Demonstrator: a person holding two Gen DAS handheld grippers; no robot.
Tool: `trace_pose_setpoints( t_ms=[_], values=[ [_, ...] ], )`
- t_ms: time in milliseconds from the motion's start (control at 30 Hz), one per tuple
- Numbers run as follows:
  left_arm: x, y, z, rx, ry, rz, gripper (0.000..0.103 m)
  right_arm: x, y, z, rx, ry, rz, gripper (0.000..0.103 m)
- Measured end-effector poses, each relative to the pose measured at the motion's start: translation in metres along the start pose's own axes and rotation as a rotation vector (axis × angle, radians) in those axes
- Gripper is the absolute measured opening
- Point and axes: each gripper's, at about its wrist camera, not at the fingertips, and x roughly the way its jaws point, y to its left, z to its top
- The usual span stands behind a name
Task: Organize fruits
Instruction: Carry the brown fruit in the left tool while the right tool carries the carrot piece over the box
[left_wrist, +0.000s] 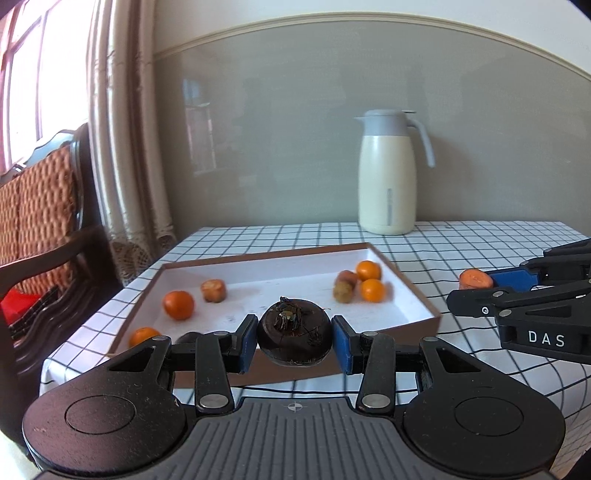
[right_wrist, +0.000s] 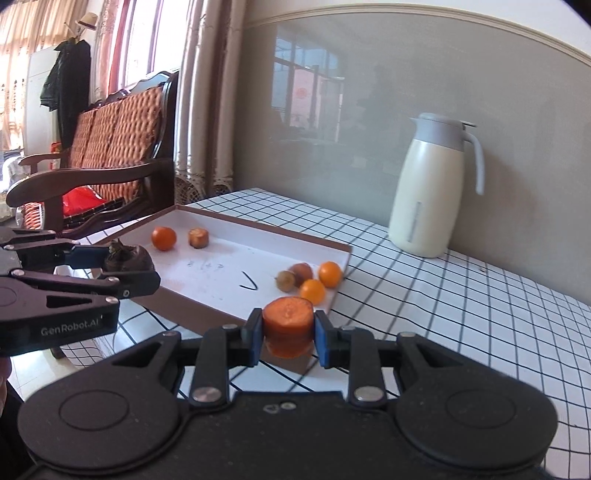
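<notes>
My left gripper (left_wrist: 294, 338) is shut on a dark round water chestnut (left_wrist: 294, 332) and holds it above the near edge of a shallow white box (left_wrist: 410, 291). My right gripper (right_wrist: 289, 334) is shut on an orange carrot chunk (right_wrist: 288, 325) just off the box's near right corner (right_wrist: 295, 363). Inside the box lie small oranges (left_wrist: 178, 304), a carrot piece (left_wrist: 213, 290) and, at the right end, two oranges (left_wrist: 372, 290) with two brownish fruits (left_wrist: 345, 286). The right gripper also shows at the right of the left wrist view (left_wrist: 476, 291), the left gripper at the left of the right wrist view (right_wrist: 125, 267).
A cream thermos jug (left_wrist: 388, 173) stands at the back of the checked tablecloth (left_wrist: 461, 243) against the wall. A wooden bench with orange cushions (right_wrist: 110, 136) stands left of the table. A dark fruit (left_wrist: 188, 336) lies low in the box behind my left finger.
</notes>
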Motion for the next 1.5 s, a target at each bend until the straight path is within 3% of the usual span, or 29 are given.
trace_pose_setpoints(
  t_ms=[700, 1500],
  values=[
    [0.046, 0.058, 0.021, -0.06, -0.01, 0.101, 0.043, 0.048, 0.005, 0.033, -0.045, -0.033, 0.012, 0.019],
    [0.109, 0.089, 0.033, -0.098, 0.022, 0.155, 0.043, 0.103, -0.015, 0.057, -0.017, -0.039, 0.015, 0.019]
  ],
)
